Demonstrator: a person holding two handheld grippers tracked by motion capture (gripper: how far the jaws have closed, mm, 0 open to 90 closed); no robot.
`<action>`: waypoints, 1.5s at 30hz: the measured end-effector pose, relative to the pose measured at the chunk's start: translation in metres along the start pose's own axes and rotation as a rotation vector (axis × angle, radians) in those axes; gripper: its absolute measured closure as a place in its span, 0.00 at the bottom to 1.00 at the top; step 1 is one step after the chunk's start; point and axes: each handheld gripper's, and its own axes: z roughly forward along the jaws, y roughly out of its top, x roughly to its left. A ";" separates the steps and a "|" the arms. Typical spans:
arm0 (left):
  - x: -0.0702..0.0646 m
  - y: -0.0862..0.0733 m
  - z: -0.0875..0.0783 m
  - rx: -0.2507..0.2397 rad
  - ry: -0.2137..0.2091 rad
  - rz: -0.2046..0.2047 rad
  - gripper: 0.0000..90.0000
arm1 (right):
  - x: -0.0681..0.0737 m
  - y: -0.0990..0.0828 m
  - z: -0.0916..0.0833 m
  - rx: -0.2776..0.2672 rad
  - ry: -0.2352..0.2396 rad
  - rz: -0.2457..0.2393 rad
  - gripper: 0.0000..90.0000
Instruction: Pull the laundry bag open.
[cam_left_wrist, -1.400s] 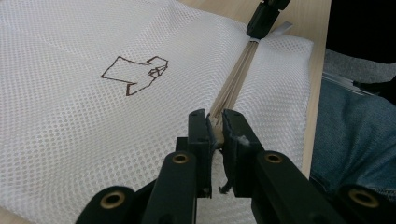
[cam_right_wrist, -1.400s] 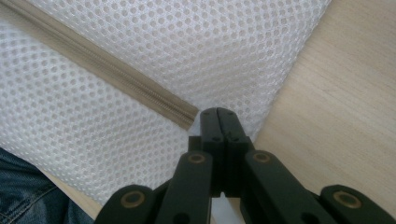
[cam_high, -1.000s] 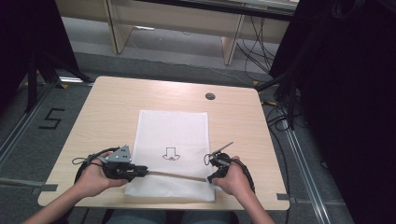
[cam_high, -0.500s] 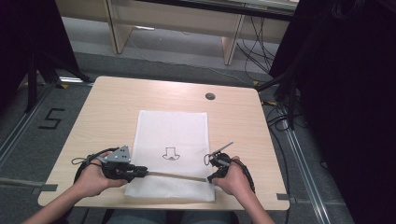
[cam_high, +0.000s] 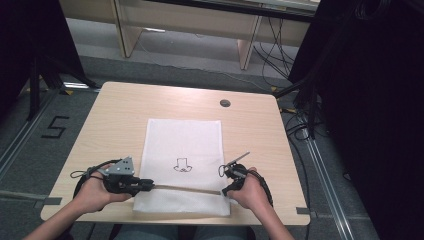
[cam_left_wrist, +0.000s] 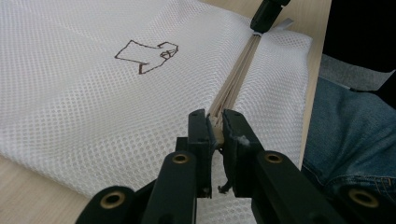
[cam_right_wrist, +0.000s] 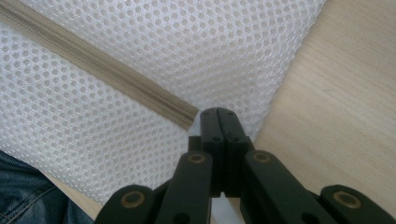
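- The white mesh bag lies flat on the table, near my edge, with its beige zipper closed.
- My left gripper pinches the zipper pull.
- My right gripper is fully closed at the zipper's other end, seemingly on the mesh.

Legible markings, two items.

1. A black numeral "5" is marked on the grey floor, to the left of the table, seen in the high view. It reads upright from the person's side.

2. A dark outline drawing of a shirt is printed on the white mesh bag, near its middle towards the person. In the left gripper view the same shirt sign shows tilted on the mesh. It is a pictogram; no letters accompany it.

No brand names or other text can be read.
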 end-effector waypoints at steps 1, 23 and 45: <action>0.001 0.000 0.000 0.005 0.000 0.001 0.91 | -0.002 0.000 0.001 -0.017 -0.007 -0.026 1.00; 0.005 -0.003 -0.010 0.000 0.001 0.002 0.91 | -0.002 -0.001 0.002 -0.032 -0.002 -0.025 1.00; 0.011 -0.009 -0.018 -0.021 0.013 -0.010 0.91 | -0.004 0.000 0.001 -0.020 0.000 -0.030 1.00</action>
